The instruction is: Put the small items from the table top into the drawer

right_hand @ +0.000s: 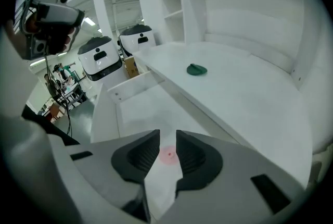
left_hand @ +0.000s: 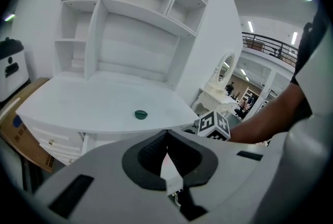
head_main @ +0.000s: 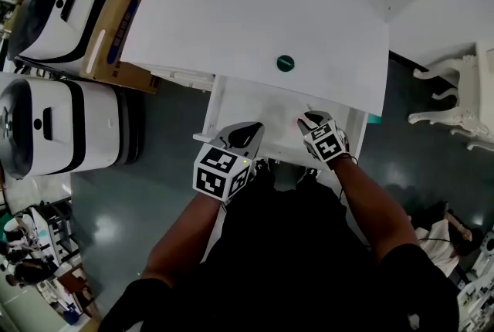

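Observation:
A small dark green round item (head_main: 285,62) (left_hand: 140,113) (right_hand: 196,69) lies on the white table top (head_main: 231,22), near its front edge. Below that edge the white drawer (head_main: 212,110) (right_hand: 125,90) stands pulled out. A small pink disc (right_hand: 167,154) rests on the drawer floor, seen through the narrow gap of my right gripper (head_main: 310,120) (right_hand: 167,140), which is open just above it. My left gripper (head_main: 241,137) (left_hand: 166,137) hovers over the drawer's left part, shut with nothing in it.
Two white rounded machines (head_main: 54,14) (head_main: 54,126) and a cardboard box (head_main: 116,33) stand left of the table. A white ornate chair (head_main: 455,103) is at the right. White hutch shelves (left_hand: 135,25) rise behind the table top.

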The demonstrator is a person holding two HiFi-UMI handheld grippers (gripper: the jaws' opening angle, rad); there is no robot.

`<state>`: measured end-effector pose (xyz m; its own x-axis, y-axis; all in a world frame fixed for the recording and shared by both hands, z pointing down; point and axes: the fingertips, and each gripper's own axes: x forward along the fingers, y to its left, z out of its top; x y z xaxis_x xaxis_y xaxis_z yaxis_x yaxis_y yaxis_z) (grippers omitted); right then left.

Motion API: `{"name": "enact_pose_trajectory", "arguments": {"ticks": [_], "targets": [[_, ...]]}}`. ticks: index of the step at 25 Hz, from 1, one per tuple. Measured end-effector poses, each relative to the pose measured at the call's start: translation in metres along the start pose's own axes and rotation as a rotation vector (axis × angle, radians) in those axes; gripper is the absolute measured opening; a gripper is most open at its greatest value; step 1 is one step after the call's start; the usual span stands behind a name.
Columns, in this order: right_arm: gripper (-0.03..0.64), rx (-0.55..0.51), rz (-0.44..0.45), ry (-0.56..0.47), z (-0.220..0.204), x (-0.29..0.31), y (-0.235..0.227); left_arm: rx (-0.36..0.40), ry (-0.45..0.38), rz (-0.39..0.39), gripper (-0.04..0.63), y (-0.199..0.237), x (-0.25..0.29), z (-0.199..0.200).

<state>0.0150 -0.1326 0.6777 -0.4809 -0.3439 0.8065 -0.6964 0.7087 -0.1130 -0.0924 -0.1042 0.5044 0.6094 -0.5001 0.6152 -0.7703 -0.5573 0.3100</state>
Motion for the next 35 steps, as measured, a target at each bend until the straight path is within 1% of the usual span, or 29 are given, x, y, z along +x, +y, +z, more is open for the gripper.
{"name": "enact_pose_trajectory", "arguments": {"ticks": [2,7,14,21,24,30,35], "targets": [[0.106,0.015,-0.001,-0.039,0.010,-0.015,0.002,0.006,-0.006,-0.008,0.003,-0.003,0.002,0.003],[0.097,0.100,-0.006,-0.128,0.027,-0.054,0.001,0.001,-0.012,-0.014,0.003,-0.009,0.010,0.005],[0.055,0.138,-0.027,-0.280,0.058,-0.115,-0.003,0.010,-0.053,-0.047,0.003,-0.031,0.016,0.023],[0.043,0.149,-0.032,-0.360,0.079,-0.161,-0.001,0.028,-0.125,-0.088,0.003,-0.058,0.013,0.045],[0.034,0.169,-0.037,-0.398,0.085,-0.177,-0.002,0.043,-0.126,-0.084,0.003,-0.060,0.010,0.047],[0.026,0.256,-0.032,-0.448,0.084,-0.199,-0.009,0.051,-0.128,-0.090,0.003,-0.062,0.005,0.047],[0.026,0.232,-0.069,-0.463,0.081,-0.211,-0.013,0.068,-0.128,-0.085,0.003,-0.063,0.006,0.047]]}}
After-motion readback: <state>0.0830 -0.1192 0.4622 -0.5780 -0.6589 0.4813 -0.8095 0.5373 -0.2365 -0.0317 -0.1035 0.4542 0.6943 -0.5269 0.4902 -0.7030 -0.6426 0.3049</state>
